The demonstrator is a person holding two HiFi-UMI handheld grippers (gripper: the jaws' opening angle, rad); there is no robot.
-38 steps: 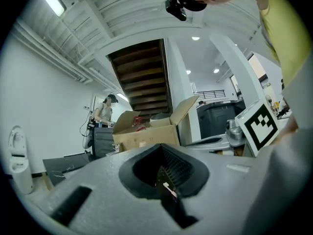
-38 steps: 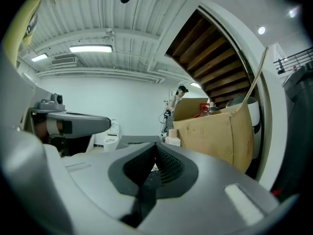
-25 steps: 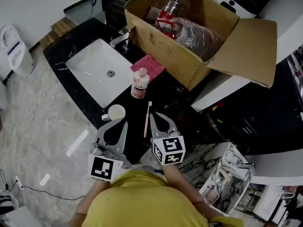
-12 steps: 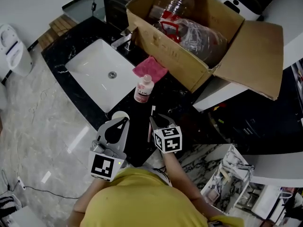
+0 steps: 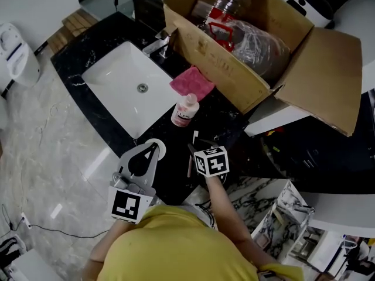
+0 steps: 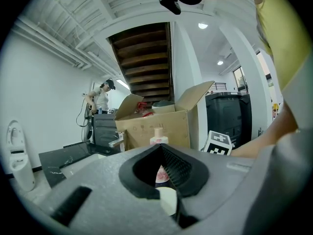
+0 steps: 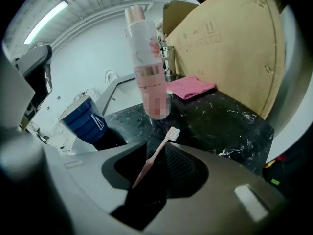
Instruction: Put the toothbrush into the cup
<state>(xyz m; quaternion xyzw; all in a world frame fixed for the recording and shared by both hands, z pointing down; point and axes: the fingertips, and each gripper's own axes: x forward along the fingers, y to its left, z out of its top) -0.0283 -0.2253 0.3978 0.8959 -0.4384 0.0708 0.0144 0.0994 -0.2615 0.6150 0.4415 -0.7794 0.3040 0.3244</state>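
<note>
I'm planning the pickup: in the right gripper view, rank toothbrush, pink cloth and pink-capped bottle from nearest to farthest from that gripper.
1. Toothbrush: on the counter between the right gripper's jaws, which have just been opening.
2. Pink-capped bottle: upright just beyond the bristles, slightly left.
3. Pink cloth: farther back, right, beside the cardboard box.

The left gripper (image 5: pixel 151 151) hides most of the cup (image 5: pixel 163 151).

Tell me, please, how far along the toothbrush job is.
Done: nothing yet; the toothbrush lies on the counter. In hand: the right gripper, its jaws just opening, straddles the handle without gripping. To do: grip it, lift it, drop it into the cup.
</note>
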